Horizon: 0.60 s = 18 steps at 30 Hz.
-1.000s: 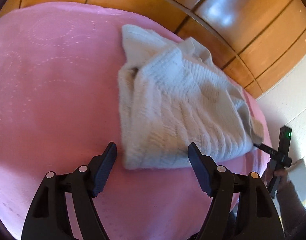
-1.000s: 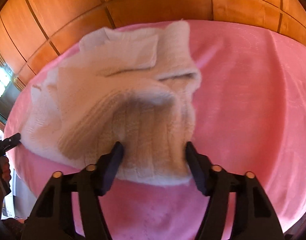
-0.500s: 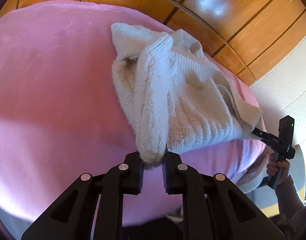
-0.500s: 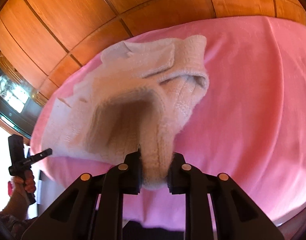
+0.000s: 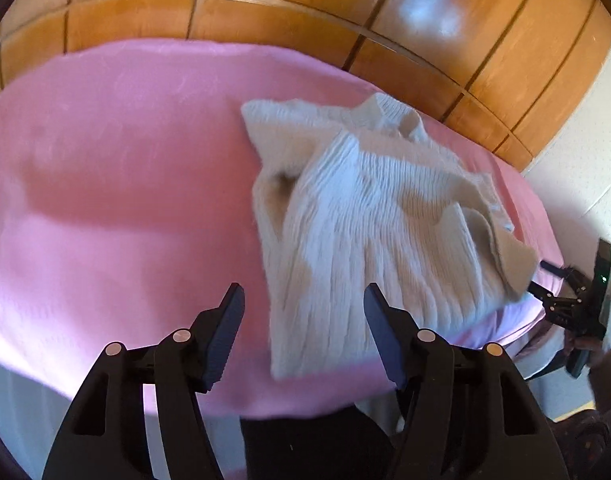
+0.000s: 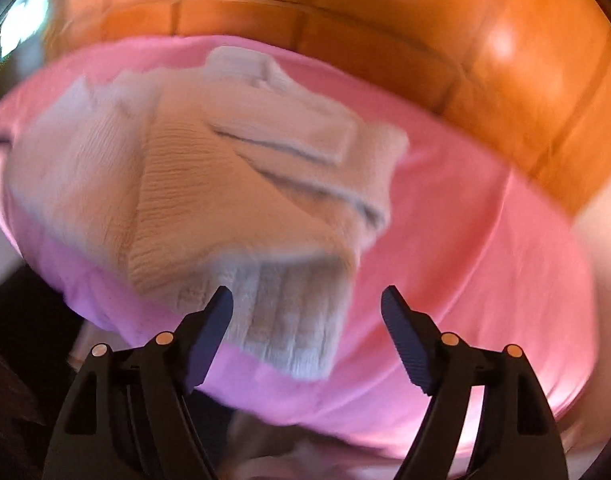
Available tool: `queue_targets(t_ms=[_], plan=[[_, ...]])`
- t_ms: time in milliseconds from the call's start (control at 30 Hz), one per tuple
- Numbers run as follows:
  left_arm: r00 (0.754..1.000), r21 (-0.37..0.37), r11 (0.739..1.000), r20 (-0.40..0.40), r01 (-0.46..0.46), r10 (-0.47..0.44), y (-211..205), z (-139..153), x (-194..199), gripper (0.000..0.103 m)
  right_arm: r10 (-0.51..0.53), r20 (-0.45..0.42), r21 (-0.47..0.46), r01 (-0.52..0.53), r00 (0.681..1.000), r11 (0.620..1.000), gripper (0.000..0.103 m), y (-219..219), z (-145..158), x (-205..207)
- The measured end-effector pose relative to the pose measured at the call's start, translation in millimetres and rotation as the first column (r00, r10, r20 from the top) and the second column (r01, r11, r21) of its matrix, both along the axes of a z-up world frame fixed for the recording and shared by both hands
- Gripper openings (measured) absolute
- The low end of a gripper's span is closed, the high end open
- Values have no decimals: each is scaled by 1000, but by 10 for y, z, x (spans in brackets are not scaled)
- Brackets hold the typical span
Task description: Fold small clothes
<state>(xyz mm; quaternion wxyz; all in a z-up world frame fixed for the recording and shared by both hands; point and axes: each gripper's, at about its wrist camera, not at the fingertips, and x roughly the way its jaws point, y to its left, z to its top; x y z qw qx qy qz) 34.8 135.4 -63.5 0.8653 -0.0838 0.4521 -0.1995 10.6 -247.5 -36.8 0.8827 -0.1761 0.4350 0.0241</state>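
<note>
A cream knit sweater (image 5: 369, 216) lies bunched on a pink blanket (image 5: 117, 184), its near hem close to the blanket's front edge. My left gripper (image 5: 303, 332) hovers just before that hem, its jaws opening, the pads clear of the knit. In the right wrist view the same sweater (image 6: 225, 184) appears blurred, with a folded part on top. My right gripper (image 6: 307, 332) is over the near corner of the sweater, its jaws opening, and nothing is pinched between the pads. The right gripper's black body (image 5: 577, 304) and the hand holding it show at the left wrist view's right edge.
Wooden panelling (image 5: 305, 12) runs behind the blanket-covered surface. A pale wall (image 5: 585, 168) stands at the right. The blanket's front edge (image 5: 265, 404) drops off close to me, with dark space below. Bare pink blanket lies left of the sweater.
Both grippers closed on the sweater's near hem half a second ago, lifted it, and have now let it go. The hem has dropped back onto the blanket, and both hands have pulled back.
</note>
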Motion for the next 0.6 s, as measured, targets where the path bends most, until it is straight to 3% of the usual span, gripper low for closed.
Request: queue_targets(t_ms=[167,200,233,267,300,333,367,433,500,600], plan=[[996,60,995,14,84,-85,-281,-39,257,60,192,44,-141,-184,980,973,79,342,7,64],[996,68,994,14,88,-89,-314,-59,293,60,226,42,-161,-216,973,963,77,419,-13,62],[995,70,992,9,102,-103,-357,-83,337,59,271,27,-182,-262,962,948,69,500,-44,108],[992,61,990,2,126,-127,-404,-104,377,41,290,10,-181,-284,957,942,58,549,-75,129],[990,67,988,1,139,-140,-454,-117,414,30,312,-31,-159,-313,950,936,30,587,-112,204],[990,84,986,5,143,-144,-507,-123,443,18,320,-56,-135,-325,946,936,9,584,-146,237],[989,93,985,14,145,-147,-523,-118,439,7,319,-68,-123,-325,945,938,8,593,-168,256],[986,95,984,48,152,-157,-515,-41,416,7,301,-68,-61,-305,951,950,7,540,-83,345],[983,82,983,75,162,-168,-495,52,369,6,239,-18,76,-237,971,969,7,352,199,461],[975,37,984,131,176,-179,-430,264,319,6,135,47,230,-143,990,963,7,56,561,635]])
